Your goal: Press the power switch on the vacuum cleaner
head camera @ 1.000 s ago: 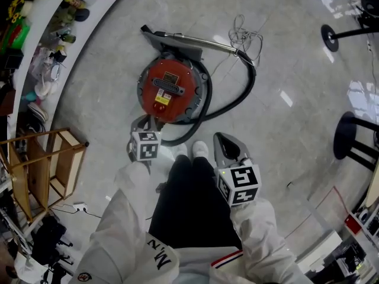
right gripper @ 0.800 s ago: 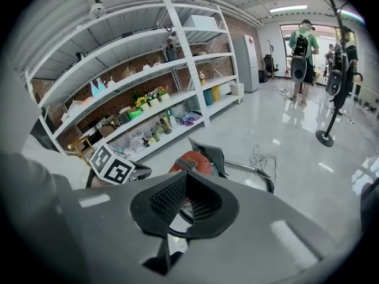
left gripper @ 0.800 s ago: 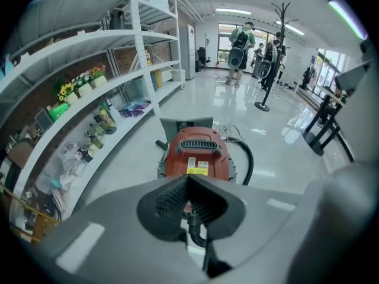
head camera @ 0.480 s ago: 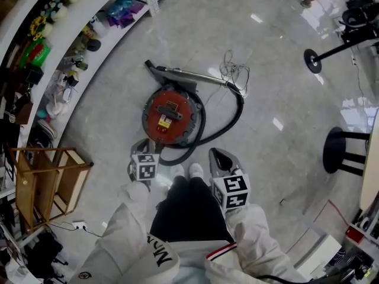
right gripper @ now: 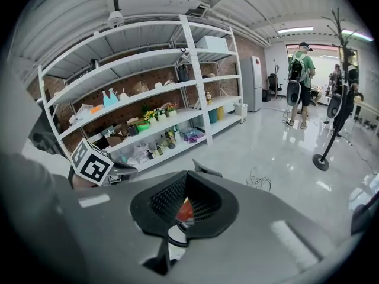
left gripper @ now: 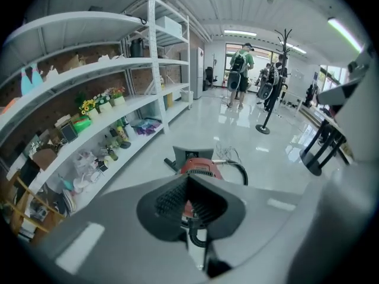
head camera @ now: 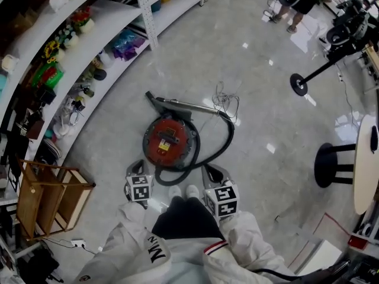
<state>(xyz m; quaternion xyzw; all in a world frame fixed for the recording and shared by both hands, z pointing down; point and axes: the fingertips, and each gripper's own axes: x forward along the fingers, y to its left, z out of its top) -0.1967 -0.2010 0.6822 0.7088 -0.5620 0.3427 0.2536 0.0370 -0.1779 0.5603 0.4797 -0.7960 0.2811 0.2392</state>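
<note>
Cluttered white shelves (head camera: 89,46) line the left; the left gripper (head camera: 136,165), jaws together and empty, hangs near the red vacuum cleaner (head camera: 169,142) on the glossy grey floor (head camera: 266,111); the right gripper (head camera: 212,171) is likewise closed on nothing; a black stool (head camera: 331,164) stands far right

Switch on vacuum cleaner (head camera: 167,144) indiscernible

White jacket (head camera: 177,268), long sleeves (head camera: 127,235); black lettering (head camera: 157,252), red-navy stripe (head camera: 214,245) above trousers. Black trousers (head camera: 186,218), white shoes (head camera: 183,191). Grey left tool (head camera: 135,165), right tool (head camera: 211,171); each bears black-white marker cube (head camera: 140,188).
</note>
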